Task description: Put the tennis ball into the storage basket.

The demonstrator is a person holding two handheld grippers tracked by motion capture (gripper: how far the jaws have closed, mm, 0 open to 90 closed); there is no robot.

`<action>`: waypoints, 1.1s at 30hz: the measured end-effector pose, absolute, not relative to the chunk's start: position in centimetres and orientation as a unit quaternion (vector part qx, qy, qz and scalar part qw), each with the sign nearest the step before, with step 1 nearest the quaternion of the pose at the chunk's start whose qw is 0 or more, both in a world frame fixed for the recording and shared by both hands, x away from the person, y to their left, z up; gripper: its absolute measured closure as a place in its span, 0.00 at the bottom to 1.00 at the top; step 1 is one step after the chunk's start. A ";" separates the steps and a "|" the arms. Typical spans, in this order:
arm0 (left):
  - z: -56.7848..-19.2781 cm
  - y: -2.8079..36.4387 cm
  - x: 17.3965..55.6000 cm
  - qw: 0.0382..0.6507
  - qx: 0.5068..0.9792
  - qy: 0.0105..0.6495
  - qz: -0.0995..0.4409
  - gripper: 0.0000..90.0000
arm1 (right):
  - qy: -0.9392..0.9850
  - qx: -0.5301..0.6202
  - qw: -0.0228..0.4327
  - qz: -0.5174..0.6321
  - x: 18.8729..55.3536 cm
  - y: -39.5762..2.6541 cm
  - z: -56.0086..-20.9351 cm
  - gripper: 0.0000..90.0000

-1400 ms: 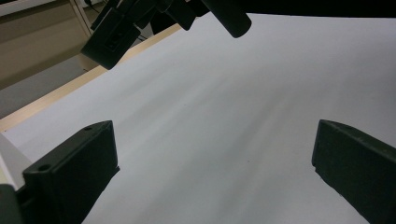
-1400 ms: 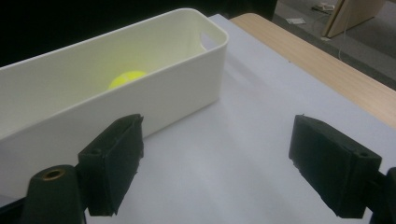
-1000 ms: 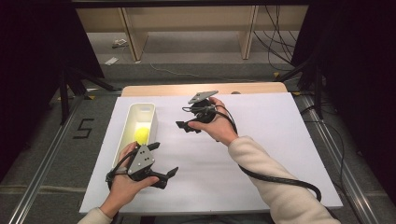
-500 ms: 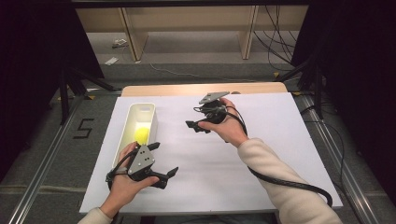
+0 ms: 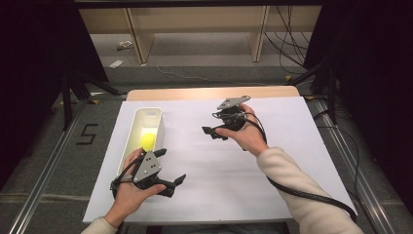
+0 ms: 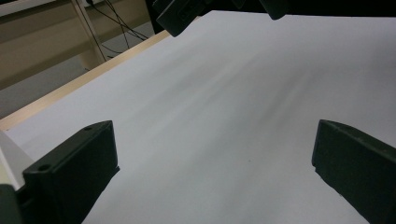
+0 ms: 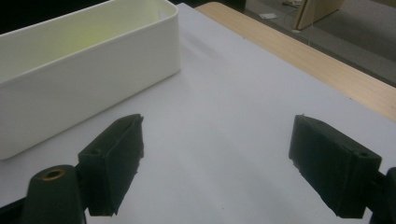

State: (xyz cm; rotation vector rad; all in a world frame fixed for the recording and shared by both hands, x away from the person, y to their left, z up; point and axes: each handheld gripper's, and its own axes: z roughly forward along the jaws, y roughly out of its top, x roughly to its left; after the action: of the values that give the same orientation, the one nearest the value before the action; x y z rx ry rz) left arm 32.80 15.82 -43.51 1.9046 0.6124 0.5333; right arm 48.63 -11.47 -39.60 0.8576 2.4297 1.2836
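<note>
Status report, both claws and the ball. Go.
Left claw open, empty, beside bin. Right claw open, empty, mid-table. Yellow ball in white bin. Nothing in the way.

The right claw (image 7: 215,163) has both black jaws spread wide apart, with nothing between them. Below and ahead of the claw lies the white-covered counter (image 7: 233,107). A white bin (image 7: 88,70) stands ahead of the left jaw, apart from it; its inner wall carries a yellowish tint. The counter's wooden edge runs beyond the right jaw.
</note>
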 end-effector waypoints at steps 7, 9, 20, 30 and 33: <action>-43.5 15.7 32.8 0.513 0.791 0.254 0.217 0.00 | 0.835 0.301 0.135 0.441 48.4 -12.7 -39.9 0.20; -43.5 15.8 32.8 0.509 0.791 0.253 0.224 0.00 | 0.833 0.304 0.135 0.441 48.3 -13.0 -40.0 0.20; -43.4 15.9 32.9 0.504 0.790 0.254 0.238 0.00 | 0.828 0.317 0.135 0.443 47.8 -14.9 -40.2 0.20; -43.4 15.9 32.9 0.505 0.789 0.256 0.237 0.00 | 0.823 0.329 0.140 0.442 47.2 -16.7 -40.4 0.20; -43.4 15.9 32.9 0.505 0.790 0.254 0.239 0.00 | 0.821 0.332 0.144 0.442 47.0 -17.4 -40.5 0.20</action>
State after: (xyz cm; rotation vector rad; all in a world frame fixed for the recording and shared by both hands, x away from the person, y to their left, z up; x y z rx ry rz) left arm 32.93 15.92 -43.43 1.9066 0.6130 0.5764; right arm 46.99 -17.39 -40.47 0.9566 2.3665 1.2756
